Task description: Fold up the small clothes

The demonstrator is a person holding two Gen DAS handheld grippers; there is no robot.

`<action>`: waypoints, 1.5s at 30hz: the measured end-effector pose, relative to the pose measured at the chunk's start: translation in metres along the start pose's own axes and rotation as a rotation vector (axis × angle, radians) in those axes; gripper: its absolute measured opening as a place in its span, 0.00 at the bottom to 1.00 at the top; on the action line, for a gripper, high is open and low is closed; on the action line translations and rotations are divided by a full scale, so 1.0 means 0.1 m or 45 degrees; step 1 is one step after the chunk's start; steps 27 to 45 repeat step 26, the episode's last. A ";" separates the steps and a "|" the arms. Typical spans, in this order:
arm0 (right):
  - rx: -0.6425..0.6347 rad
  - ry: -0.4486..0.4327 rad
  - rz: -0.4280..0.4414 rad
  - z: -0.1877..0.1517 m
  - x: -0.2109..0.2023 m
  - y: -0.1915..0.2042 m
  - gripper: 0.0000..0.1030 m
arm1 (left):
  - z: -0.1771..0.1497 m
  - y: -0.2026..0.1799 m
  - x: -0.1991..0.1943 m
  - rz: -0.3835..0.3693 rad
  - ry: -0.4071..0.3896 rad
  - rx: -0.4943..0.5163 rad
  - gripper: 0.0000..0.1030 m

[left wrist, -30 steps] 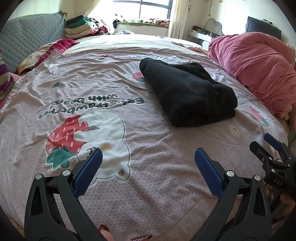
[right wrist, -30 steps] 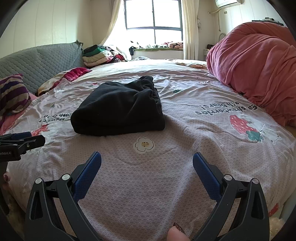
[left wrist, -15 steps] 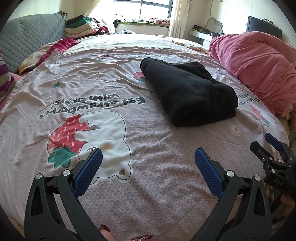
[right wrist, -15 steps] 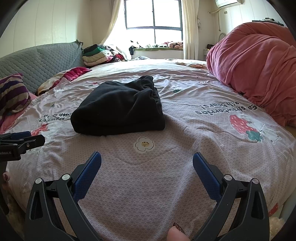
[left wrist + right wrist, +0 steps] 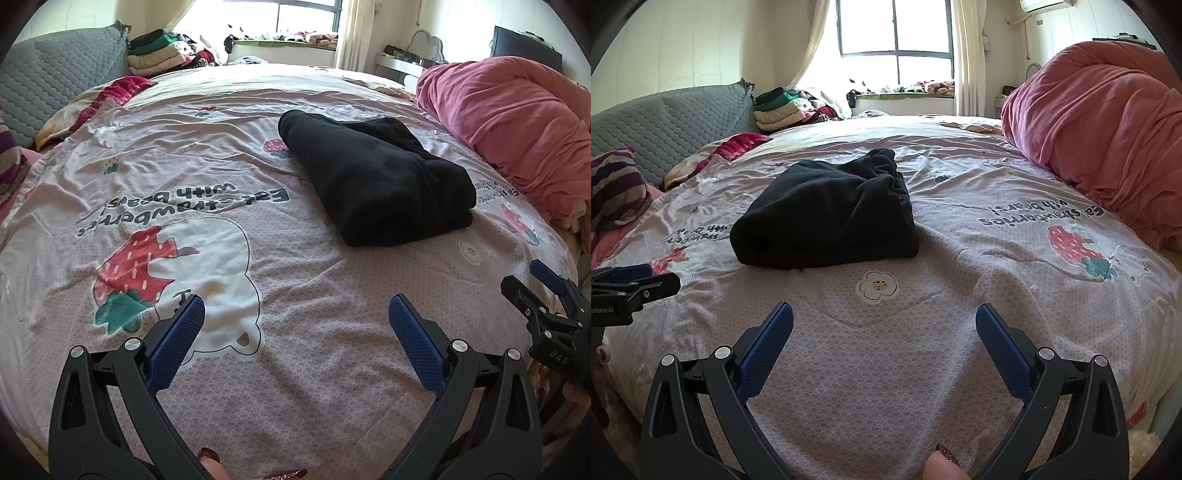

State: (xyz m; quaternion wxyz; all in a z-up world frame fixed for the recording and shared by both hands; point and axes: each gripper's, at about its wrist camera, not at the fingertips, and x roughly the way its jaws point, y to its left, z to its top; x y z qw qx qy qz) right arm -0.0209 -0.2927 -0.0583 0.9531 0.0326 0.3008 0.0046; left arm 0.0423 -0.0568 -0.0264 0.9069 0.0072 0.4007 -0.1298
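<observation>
**Garment ahead of both grippers, neither engaged**

One black fleece garment [image 5: 827, 218], folded into a thick bundle, lies on the pink printed bedsheet [image 5: 886, 369]. It sits ahead of the right gripper [image 5: 884, 317] and slightly left; from the left gripper [image 5: 296, 314] it lies ahead and right. Its long axis runs away from the fingers. Judged nearer: the right. Both grippers are spread wide, grasping nothing. Count: one garment, two grippers.
</observation>
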 end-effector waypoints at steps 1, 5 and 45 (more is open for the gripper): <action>0.000 0.000 -0.001 0.00 0.00 0.00 0.96 | 0.00 -0.01 0.00 -0.003 0.000 0.000 0.91; 0.000 0.000 -0.004 0.00 0.00 -0.01 0.96 | 0.00 -0.03 -0.01 0.003 -0.004 0.020 0.91; 0.690 -0.136 -0.844 -0.09 -1.34 -2.56 0.95 | 0.47 2.31 -0.49 0.382 0.002 -0.389 0.91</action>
